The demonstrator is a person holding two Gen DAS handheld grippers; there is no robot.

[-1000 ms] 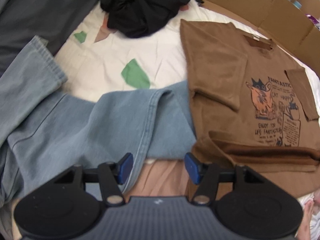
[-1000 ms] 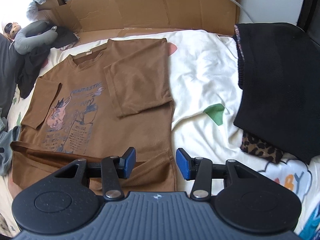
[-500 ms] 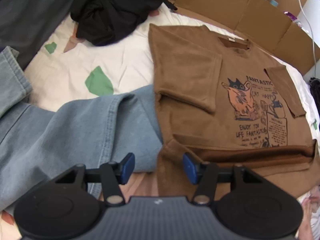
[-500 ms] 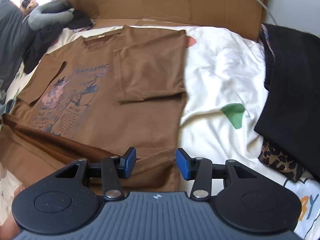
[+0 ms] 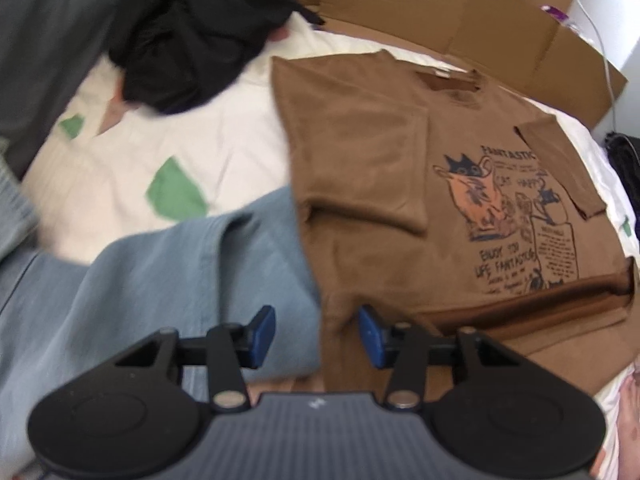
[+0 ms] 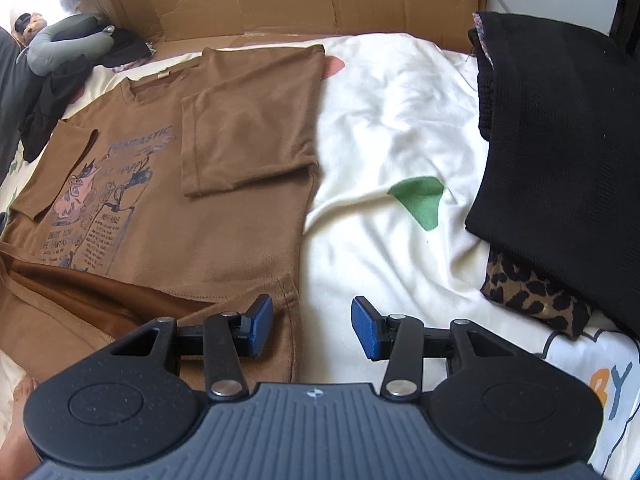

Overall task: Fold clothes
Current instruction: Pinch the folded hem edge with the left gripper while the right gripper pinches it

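Left wrist: your left gripper [image 5: 317, 334] closes astride the brown T-shirt [image 5: 400, 184] hem corner, pads not yet pressing. Right gripper [image 6: 312, 330] stands apart, straddling the opposite corner.

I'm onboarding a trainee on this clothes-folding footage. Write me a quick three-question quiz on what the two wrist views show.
1. True or false: both sleeves of the brown T-shirt are folded in over its front.
2. What lies directly beside the shirt's lower corner near the left tool?
A) light blue jeans
B) a white towel
C) a red cushion
3. Fill in: under the black knit garment, near the right tool, a ____-print fabric peeks out.

Key:
1. True.
2. A. The left tool's jaws are closing astride the shirt's corner, not yet pressing it.
3. Leopard.
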